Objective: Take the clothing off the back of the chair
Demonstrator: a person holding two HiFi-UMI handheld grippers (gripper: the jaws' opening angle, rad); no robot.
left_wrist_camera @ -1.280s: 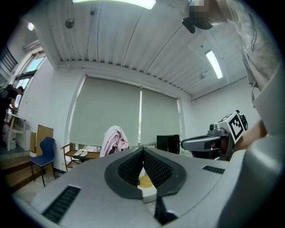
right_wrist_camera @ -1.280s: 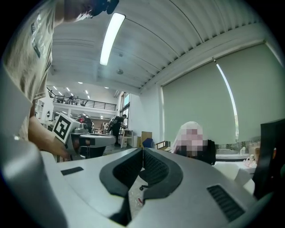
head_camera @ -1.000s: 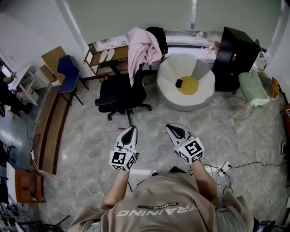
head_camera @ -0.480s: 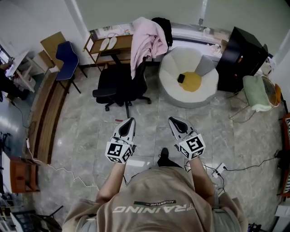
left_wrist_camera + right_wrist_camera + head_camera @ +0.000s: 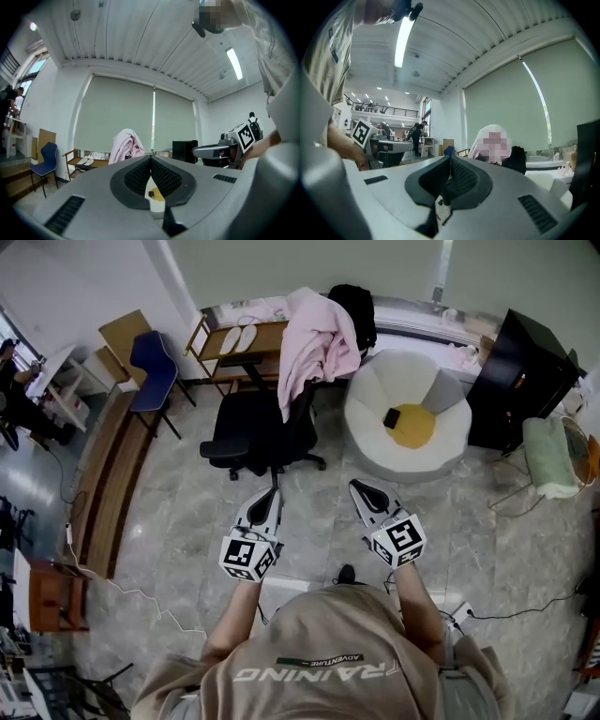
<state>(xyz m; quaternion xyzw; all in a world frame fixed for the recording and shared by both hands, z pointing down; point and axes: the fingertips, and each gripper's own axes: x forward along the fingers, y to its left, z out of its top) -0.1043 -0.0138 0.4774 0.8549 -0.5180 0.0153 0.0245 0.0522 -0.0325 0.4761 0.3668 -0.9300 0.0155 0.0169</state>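
Well, your left gripper [image 5: 269, 497] and right gripper [image 5: 361, 489] both have their jaws pressed together on nothing. The pink garment [image 5: 317, 345] hangs over the back of the black office chair [image 5: 253, 423] ahead, well apart from both. A white round armchair [image 5: 375, 395] stands just right of it, and a wooden shelf [image 5: 267, 332] with slippers [image 5: 236, 337] stands behind. Your shirt [image 5: 328, 652] reads "TRAINING" and "ADVENTURE".
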